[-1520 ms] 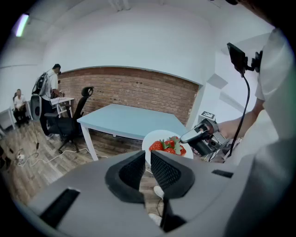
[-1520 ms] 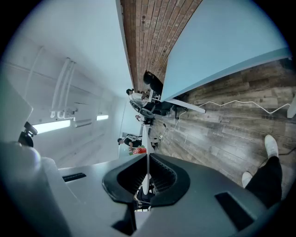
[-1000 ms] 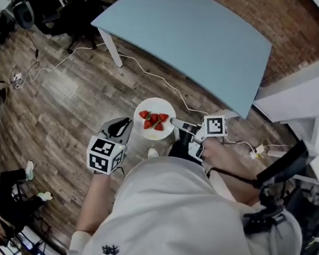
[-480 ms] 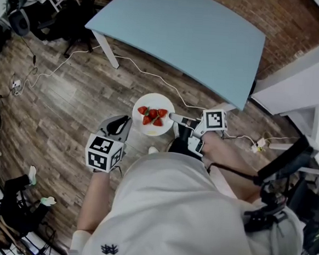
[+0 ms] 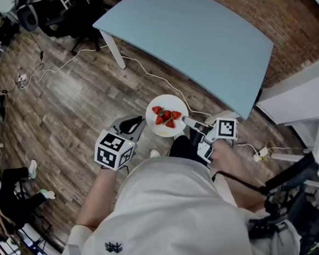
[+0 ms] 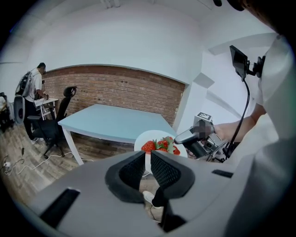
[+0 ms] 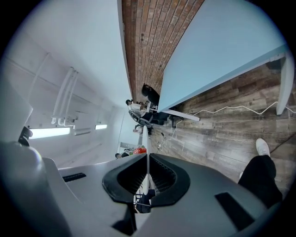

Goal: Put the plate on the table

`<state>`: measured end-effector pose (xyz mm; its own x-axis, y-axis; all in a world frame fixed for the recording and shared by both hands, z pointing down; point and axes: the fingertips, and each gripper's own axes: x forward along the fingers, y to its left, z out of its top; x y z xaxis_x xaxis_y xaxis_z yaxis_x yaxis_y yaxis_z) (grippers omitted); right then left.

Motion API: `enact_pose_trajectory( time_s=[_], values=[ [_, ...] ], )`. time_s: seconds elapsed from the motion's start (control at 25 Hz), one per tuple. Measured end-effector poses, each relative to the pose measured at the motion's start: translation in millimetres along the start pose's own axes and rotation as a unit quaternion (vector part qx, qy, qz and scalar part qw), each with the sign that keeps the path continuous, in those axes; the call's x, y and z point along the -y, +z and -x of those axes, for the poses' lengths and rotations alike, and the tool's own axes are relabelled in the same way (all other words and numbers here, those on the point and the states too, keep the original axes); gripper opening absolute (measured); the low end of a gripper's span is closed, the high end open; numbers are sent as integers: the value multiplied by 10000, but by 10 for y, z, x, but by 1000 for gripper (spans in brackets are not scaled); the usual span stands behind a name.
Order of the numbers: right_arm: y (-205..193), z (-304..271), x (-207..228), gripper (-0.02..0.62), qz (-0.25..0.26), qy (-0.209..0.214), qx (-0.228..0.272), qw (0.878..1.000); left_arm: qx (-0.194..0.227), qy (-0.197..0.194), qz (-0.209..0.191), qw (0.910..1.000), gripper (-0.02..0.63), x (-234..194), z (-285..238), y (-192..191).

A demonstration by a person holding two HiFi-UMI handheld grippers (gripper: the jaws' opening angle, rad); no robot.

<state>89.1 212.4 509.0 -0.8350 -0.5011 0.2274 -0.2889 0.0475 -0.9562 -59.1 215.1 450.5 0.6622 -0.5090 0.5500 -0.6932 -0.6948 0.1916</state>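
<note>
A white plate carrying several strawberries hangs level above the wood floor, just short of the light blue table. My left gripper is shut on its left rim, and the white rim runs into the narrow gap of the left gripper below the plate. My right gripper is shut on the right rim. In the right gripper view the plate shows edge-on between the jaws of the right gripper, with the table beyond.
A white cable trails over the floor under the table, past its white leg. A black office chair stands at the far left. White furniture flanks the table on the right. My shoe is below the plate.
The plate and both grippers have shifted a little to the right together, still held the same way. Both grips are unchanged.
</note>
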Motion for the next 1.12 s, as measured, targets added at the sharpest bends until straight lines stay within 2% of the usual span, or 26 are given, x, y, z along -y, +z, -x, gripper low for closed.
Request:
enact_pose_trajectory(
  time_s=[0.12, 0.44, 0.72, 0.8, 0.92, 1.12],
  values=[
    [265, 90, 154, 23, -75, -30, -60, 9999, -41, 68, 62, 9999, 37, -29, -279, 157],
    [740, 46, 307, 22, 27, -48, -282, 9996, -60, 329, 152, 9993, 37, -178, -622, 470],
    [798, 16, 283, 23, 377, -30, -496, 9981, 78, 448, 85, 9989, 37, -135, -678, 513],
    [1026, 15, 348, 23, 412, -68, -519, 9978, 100, 458, 153, 9988, 37, -152, -849, 636],
    [1434, -10, 451, 23, 133, -29, -561, 9983, -14, 439, 273, 9987, 37, -209, -1193, 844],
    [1752, -246, 532, 23, 212, -226, -478, 9984, -22, 361, 251, 9990, 37, -536, -1313, 989]
  ],
)
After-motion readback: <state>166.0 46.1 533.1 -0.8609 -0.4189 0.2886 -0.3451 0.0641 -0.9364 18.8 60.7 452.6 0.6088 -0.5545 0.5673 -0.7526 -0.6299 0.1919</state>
